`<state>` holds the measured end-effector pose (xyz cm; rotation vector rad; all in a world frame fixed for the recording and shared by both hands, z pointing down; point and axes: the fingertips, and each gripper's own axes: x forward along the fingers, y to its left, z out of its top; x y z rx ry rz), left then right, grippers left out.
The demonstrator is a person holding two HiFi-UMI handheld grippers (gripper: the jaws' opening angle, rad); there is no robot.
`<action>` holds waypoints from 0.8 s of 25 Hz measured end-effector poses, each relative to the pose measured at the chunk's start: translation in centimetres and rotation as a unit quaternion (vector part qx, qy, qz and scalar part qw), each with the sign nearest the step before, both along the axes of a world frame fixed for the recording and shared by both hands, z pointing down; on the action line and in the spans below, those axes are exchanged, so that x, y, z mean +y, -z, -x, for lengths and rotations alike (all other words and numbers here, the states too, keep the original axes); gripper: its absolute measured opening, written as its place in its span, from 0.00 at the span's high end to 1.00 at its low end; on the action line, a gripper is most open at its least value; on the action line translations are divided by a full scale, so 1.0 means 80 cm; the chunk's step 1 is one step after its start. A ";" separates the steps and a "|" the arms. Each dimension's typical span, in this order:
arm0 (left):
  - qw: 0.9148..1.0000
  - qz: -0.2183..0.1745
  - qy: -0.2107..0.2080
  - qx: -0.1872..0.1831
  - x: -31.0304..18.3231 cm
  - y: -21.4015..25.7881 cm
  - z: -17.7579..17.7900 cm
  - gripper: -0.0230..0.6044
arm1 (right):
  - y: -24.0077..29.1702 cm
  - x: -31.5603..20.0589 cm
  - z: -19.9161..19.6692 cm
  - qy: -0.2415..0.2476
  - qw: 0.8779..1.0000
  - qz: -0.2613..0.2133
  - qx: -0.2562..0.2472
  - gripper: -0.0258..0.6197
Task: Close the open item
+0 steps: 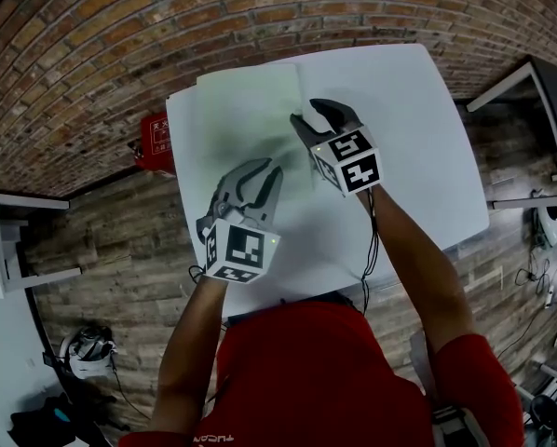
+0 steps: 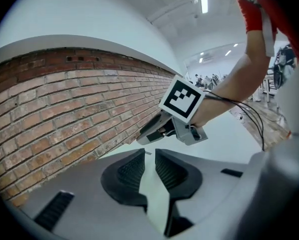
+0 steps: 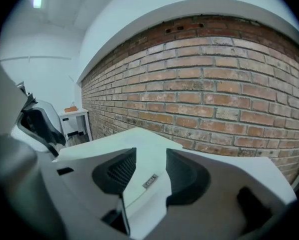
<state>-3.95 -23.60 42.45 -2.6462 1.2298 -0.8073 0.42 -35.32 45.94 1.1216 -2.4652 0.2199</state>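
– On the white table [image 1: 418, 156], upper centre of the head view: is that the open item?

– Yes. Pale green item [image 1: 246, 119], lying flat on the top. Folder or book, can't tell. It lies on the table's left part as seen in the frame.

– Right gripper [image 1: 313, 115]?

– At the item's right edge, just right of frame centre. In the right gripper view the right gripper [image 3: 151, 151] has its jaws wide apart. The item [image 3: 149, 165] shows in the gap, with a small label [image 3: 149, 181] on it and one edge running down between the jaws. The pads aren't pressing on it.

– Left gripper [image 1: 264, 170]?

– Lower centre of the head view, tips over the item's near part. In the left gripper view the left gripper [image 2: 149, 151] has a narrow gap between the jaws, not closed. A pale surface shows through the slot. Nothing visibly pinched.

– Anything else in that view?

– The right gripper [image 2: 144, 136] at frame centre, pointing left toward the brick wall [image 2: 64, 114], with a forearm behind it.

– Surroundings?

– Brick wall [image 3: 214, 94] behind the table. Red box [image 1: 156, 142] on the wood floor [image 1: 120, 250], just off the table's left edge.
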 end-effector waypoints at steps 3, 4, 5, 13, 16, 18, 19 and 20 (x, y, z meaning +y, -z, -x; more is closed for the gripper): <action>1.000 -0.005 0.010 0.019 -0.004 0.012 0.005 0.85 | 0.024 0.008 0.002 0.005 1.000 -0.023 -0.015 0.66; 1.000 -0.007 0.012 0.026 -0.006 0.016 0.006 0.85 | 0.032 0.011 0.003 0.007 0.999 -0.030 -0.020 0.66; 0.999 -0.008 0.015 0.032 -0.007 0.020 0.008 0.85 | 0.039 0.014 0.003 0.007 0.999 -0.037 -0.025 0.67; 0.994 -0.034 0.033 0.096 -0.012 0.068 0.016 0.87 | 0.105 0.042 0.007 0.009 0.993 -0.087 -0.075 0.79; 0.989 -0.049 0.037 0.137 -0.011 0.093 0.019 0.88 | 0.127 0.056 0.009 0.013 0.990 -0.097 -0.104 0.83; 0.983 -0.060 0.039 0.169 -0.011 0.110 0.021 0.89 | 0.142 0.066 0.011 0.017 0.987 -0.103 -0.123 0.85; 0.981 -0.064 0.039 0.178 -0.010 0.117 0.023 0.89 | 0.150 0.072 0.013 0.020 0.986 -0.106 -0.131 0.85; 0.980 -0.066 0.039 0.184 -0.009 0.123 0.025 0.89 | 0.157 0.078 0.014 0.023 0.984 -0.110 -0.138 0.86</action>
